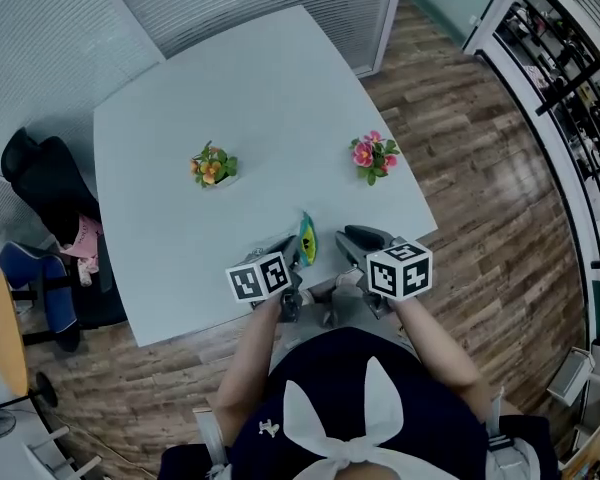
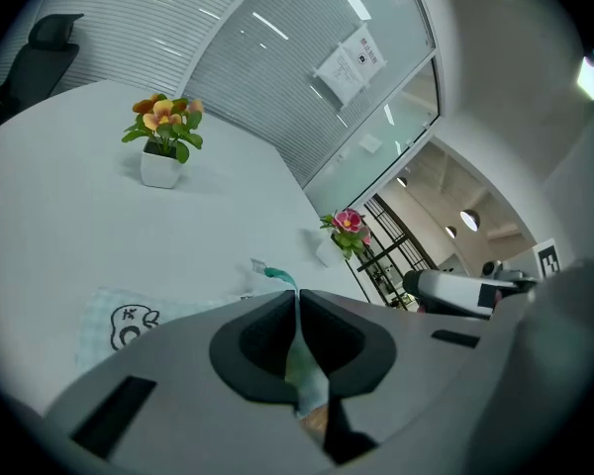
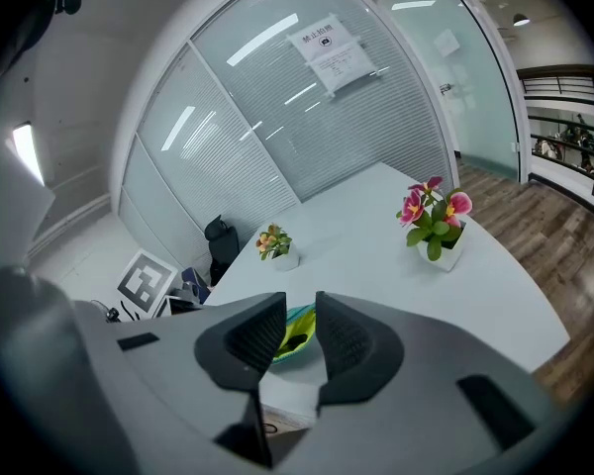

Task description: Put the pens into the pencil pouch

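The pencil pouch (image 1: 306, 238), teal outside and yellow-green inside, stands on edge near the front of the pale table (image 1: 260, 98) between my two grippers. My left gripper (image 1: 290, 252) is shut on the pouch's thin fabric edge (image 2: 299, 354); the checked side with a cartoon print (image 2: 119, 325) lies to its left, and a teal zipper pull (image 2: 273, 274) sticks out ahead. My right gripper (image 1: 353, 242) stands open just right of the pouch. Between its jaws I see the pouch's open mouth (image 3: 295, 332) with a dark shape inside. No loose pen is in view.
Two small white flower pots stand on the table: orange flowers (image 1: 212, 165) at mid left, pink flowers (image 1: 373, 156) at mid right. A black chair (image 1: 50, 183) stands off the table's left side. The table's front edge (image 1: 280, 313) lies just under my grippers.
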Motion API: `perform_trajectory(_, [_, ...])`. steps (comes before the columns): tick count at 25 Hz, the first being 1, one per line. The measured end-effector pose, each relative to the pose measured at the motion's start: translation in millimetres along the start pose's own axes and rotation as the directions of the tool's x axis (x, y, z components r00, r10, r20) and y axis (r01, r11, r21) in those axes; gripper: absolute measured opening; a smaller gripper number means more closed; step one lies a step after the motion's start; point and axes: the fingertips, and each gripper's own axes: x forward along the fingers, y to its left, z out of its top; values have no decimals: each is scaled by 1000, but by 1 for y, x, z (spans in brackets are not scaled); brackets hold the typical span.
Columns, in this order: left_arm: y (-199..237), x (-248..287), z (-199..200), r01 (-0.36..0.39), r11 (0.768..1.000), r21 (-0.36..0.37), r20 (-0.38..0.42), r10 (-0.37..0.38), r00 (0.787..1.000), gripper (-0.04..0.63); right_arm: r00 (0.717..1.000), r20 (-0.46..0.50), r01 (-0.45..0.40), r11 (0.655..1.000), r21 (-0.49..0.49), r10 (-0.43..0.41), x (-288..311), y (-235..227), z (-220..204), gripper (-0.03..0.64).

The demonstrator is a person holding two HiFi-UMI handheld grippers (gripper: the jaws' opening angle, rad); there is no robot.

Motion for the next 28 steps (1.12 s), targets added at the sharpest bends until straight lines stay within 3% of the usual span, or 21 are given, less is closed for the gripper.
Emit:
perform_trajectory(20, [16, 45, -56, -52, 998, -19, -126, 49, 991, 31, 995, -70, 64, 998, -1, -64, -1, -9, -35, 95])
perform_trajectory(28, [16, 55, -72, -13, 1000, -29, -171, 8, 985, 32, 994, -85, 67, 998, 7, -66, -4, -12, -44, 94])
